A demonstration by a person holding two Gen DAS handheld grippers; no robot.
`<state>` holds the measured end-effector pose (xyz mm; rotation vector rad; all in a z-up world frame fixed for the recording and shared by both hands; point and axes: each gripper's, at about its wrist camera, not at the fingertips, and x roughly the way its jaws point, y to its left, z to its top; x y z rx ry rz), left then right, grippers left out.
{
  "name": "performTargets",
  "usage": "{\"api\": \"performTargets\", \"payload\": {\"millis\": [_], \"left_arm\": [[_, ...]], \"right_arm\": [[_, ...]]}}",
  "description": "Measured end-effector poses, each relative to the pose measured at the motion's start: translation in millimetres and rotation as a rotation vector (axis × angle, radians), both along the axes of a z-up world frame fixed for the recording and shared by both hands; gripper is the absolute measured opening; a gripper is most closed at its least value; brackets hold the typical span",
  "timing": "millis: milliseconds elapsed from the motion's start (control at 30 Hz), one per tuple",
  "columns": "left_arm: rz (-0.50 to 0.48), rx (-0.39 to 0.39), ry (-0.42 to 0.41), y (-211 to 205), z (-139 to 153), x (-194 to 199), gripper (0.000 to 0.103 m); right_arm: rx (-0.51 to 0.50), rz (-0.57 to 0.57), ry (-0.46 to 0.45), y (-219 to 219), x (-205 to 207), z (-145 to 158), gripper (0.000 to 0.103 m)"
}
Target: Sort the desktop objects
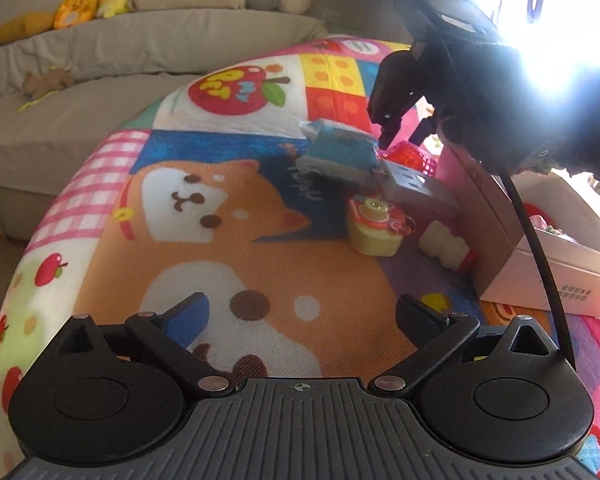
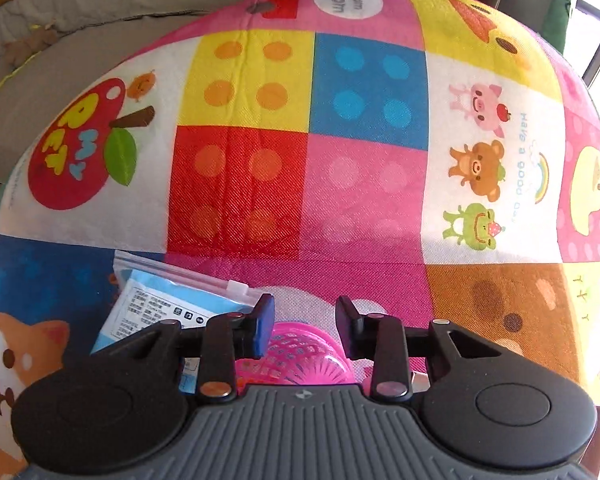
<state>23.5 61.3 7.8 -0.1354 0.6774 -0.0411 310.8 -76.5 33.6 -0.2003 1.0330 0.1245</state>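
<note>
Where jaws close, pink basket (image 2: 304, 356) beneath.

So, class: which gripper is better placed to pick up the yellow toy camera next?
Probably left. The left gripper stands open with the yellow toy camera just ahead; the right gripper is shut, farther back over the pink basket.

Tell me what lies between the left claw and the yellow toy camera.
Nothing: in the left wrist view only bare printed mat separates left claw from yellow toy camera.
</note>
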Motion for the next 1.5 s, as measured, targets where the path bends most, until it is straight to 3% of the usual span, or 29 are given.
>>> {"api": "performTargets", "payload": {"millis": [333, 500, 533, 600, 633, 667, 733, 833, 933, 1100, 1267, 1400, 1500], "left_arm": [[-0.171, 0.083, -0.039, -25, 2, -32, 0.103], [-0.190, 0.132, -0.074, -34, 2, -47, 0.103], [-0.187, 0.131, -0.073, -34, 2, -48, 0.103], [-0.180, 0.123, -0.068, -32, 2, -49, 0.103], [-0.175, 0.118, -0.065, -31, 2, -49, 0.103], [-0.168, 0.113, -0.063, -30, 1, -49, 0.103], [-0.146, 0.105, -0.055, -28, 1, -48, 0.103], [-0.100, 0.088, -0.033, -21, 0, -43, 0.103], [-0.060, 0.067, -0.014, -16, 0, -41, 0.103], [-0.038, 0.064, 0.014, -11, -1, -42, 0.103], [-0.032, 0.099, 0.040, -13, -2, -48, 0.103], [-0.035, 0.136, 0.050, -14, -3, -57, 0.103], [-0.022, 0.130, 0.051, -12, -2, -58, 0.103]], "right_arm": [[0.073, 0.196, 0.126, 33, -78, 13, 0.034], [0.238, 0.281, 0.274, 23, -139, 30, 0.036], [0.255, 0.297, 0.242, 16, -155, 41, 0.036], [0.258, 0.345, 0.094, -6, -191, 67, 0.037], [0.233, 0.360, -0.001, -20, -210, 78, 0.043], [0.207, 0.369, -0.087, -35, -229, 86, 0.056], [0.154, 0.376, -0.193, -65, -264, 94, 0.070], [0.112, 0.371, -0.188, -104, -297, 84, 0.070], [0.157, 0.310, -0.131, -137, -306, 59, 0.070], [0.322, 0.159, -0.085, -162, -272, 21, 0.073], [0.446, 0.128, -0.148, -145, -244, 6, 0.074], [0.445, 0.204, -0.179, -129, -258, 8, 0.075], [0.410, 0.293, -0.216, -122, -289, 10, 0.086]]}}
